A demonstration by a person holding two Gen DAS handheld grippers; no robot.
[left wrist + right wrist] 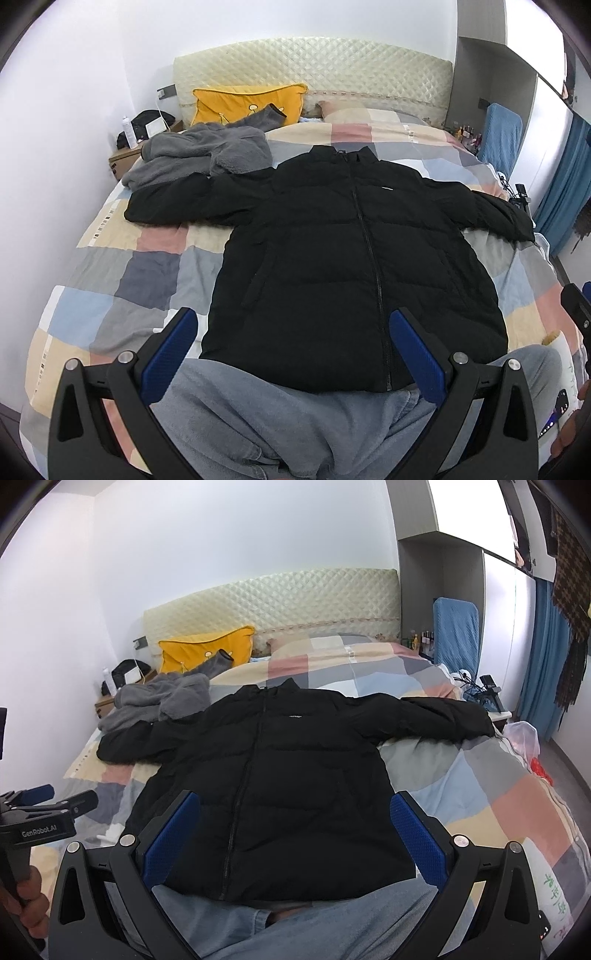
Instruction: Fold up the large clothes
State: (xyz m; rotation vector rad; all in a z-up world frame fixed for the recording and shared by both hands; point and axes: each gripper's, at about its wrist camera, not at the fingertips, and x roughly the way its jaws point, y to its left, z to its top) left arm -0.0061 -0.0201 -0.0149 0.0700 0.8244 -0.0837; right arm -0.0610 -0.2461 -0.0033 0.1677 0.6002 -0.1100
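Above the black jacket, left tool and right tool hover level, both released.

The black jacket is looking like padded matt cloth with stitched quilting lines. The checked cover on the bed is showing soft, slightly wrinkled cotton-like cloth. The grey garment is appearing fluffy, like fleece. The headboard is shining a little, like quilted leatherette. The left tool is showing matt black plastic, rough blue pads and shiny metal pins.
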